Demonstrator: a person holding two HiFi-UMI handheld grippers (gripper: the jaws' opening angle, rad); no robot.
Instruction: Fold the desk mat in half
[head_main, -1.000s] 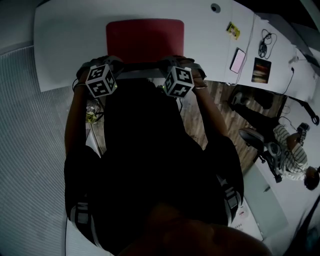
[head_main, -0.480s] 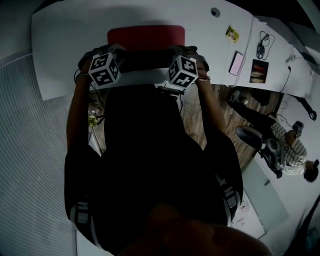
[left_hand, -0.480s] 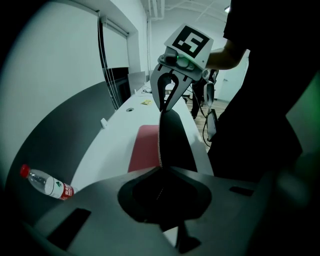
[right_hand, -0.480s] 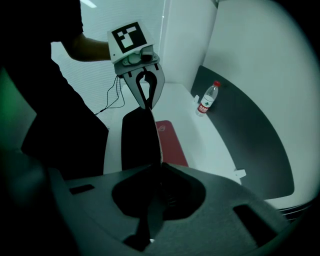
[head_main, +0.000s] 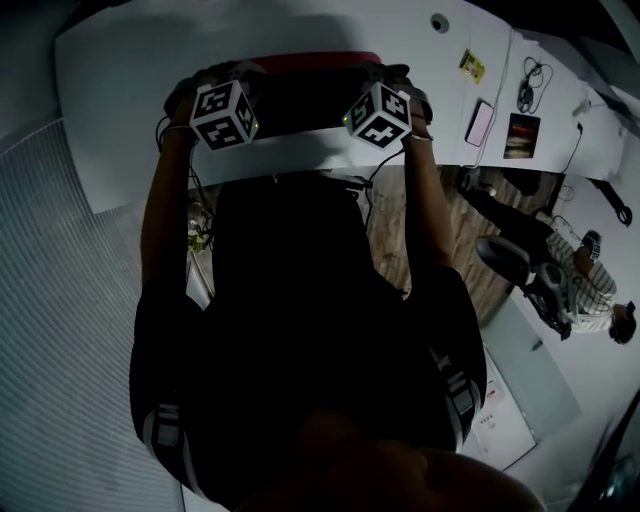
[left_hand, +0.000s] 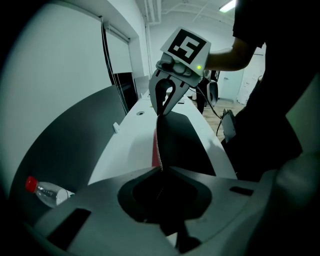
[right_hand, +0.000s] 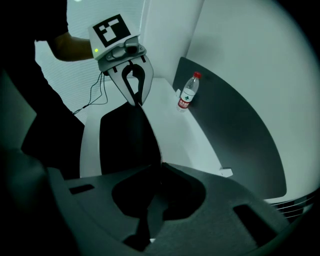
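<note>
My left hand-held gripper (left_hand: 161, 169) and right hand-held gripper (right_hand: 160, 165) clamp the desk mat (left_hand: 180, 140) by its corners; I hold its edge taut above the surface (left_hand: 127, 142) for an even fold.

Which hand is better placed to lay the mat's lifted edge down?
Neither clearly: left tool and right tool both clamp the lifted edge of the red, black-backed desk mat, side by side.

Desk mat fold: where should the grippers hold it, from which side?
Probably pinch one thin long edge near both ends, coming from the person's side. Left gripper and right gripper are shut there on the desk mat; the limp sheet's edge runs straight between them.
</note>
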